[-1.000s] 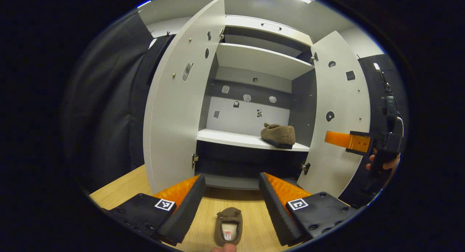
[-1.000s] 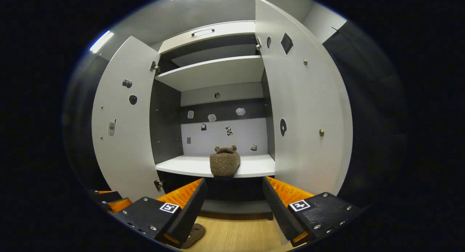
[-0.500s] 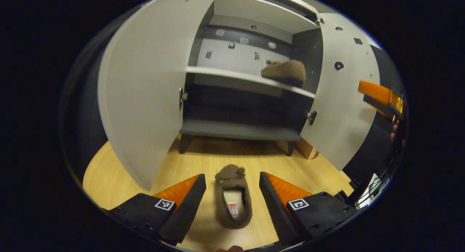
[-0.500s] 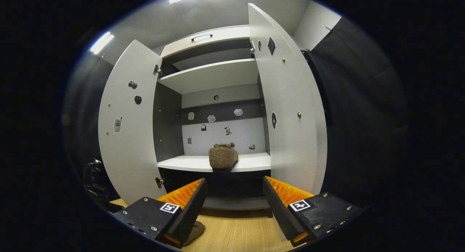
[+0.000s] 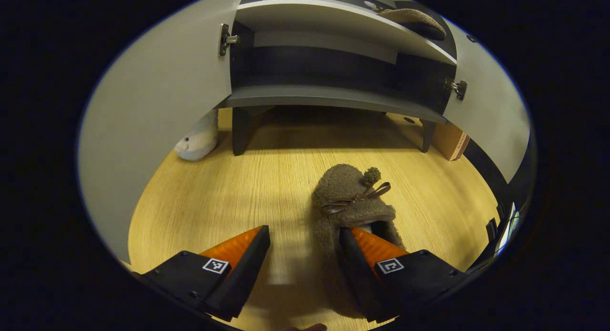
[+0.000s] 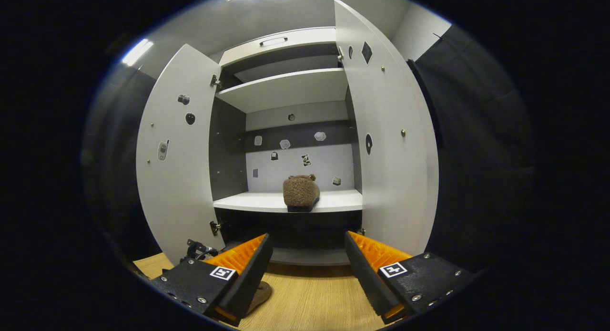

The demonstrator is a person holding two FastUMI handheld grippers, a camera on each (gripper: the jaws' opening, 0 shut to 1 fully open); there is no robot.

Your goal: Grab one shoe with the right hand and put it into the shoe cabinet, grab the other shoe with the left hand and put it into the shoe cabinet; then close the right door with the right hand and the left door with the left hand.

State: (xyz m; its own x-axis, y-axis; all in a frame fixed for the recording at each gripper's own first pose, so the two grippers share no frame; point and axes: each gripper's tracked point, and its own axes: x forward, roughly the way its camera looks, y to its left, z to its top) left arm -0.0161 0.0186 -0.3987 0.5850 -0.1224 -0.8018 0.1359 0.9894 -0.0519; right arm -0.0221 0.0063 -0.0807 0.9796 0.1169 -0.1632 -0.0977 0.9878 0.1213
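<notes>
Left gripper [image 5: 305, 254], jaws apart, low over the wood floor [image 5: 228, 188]; brown fuzzy shoe [image 5: 350, 202] lies lower centre, heel under the right-hand finger [image 5: 367, 254]. Right gripper [image 6: 307, 262], jaws apart, faces the open cabinet [image 6: 286, 90]; second shoe [image 6: 301, 192] on the middle shelf, frame centre

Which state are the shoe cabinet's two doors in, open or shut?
Open. In the right gripper view the left door and right door swing outward, exposing a slipper on the shelf.
</notes>
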